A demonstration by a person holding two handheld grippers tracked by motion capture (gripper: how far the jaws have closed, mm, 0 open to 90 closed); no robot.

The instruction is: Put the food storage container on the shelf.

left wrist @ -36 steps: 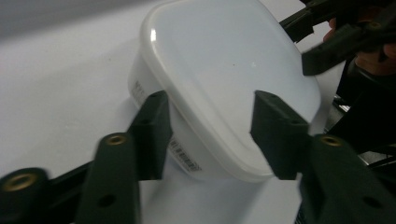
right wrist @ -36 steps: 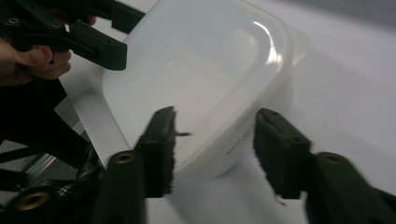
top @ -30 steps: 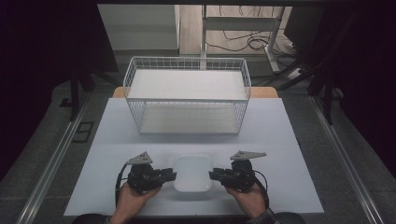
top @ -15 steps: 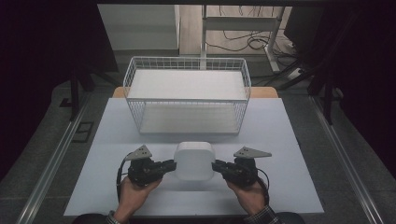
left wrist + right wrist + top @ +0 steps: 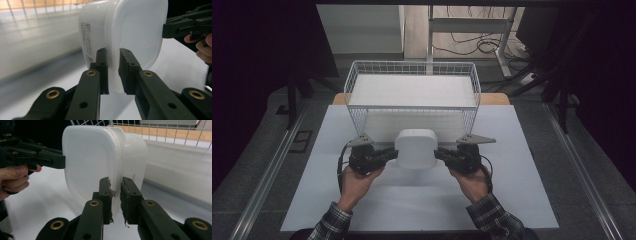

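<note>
White translucent plastic tub with lid (image 5: pixel 415 148) held off white table (image 5: pixel 522 200), near its centre, just before white wire basket (image 5: pixel 412 85) at far edge. Left gripper (image 5: pixel 388 154) pinches tub's left rim; right gripper (image 5: pixel 443 155) pinches right rim. Small printed label (image 5: pixel 87 37) on tub wall, text probably unreadable.

My right gripper (image 5: pixel 115 195) pinches the rim of a translucent white plastic container (image 5: pixel 95 162), the left gripper (image 5: pixel 53 161) gripping its far edge
</note>
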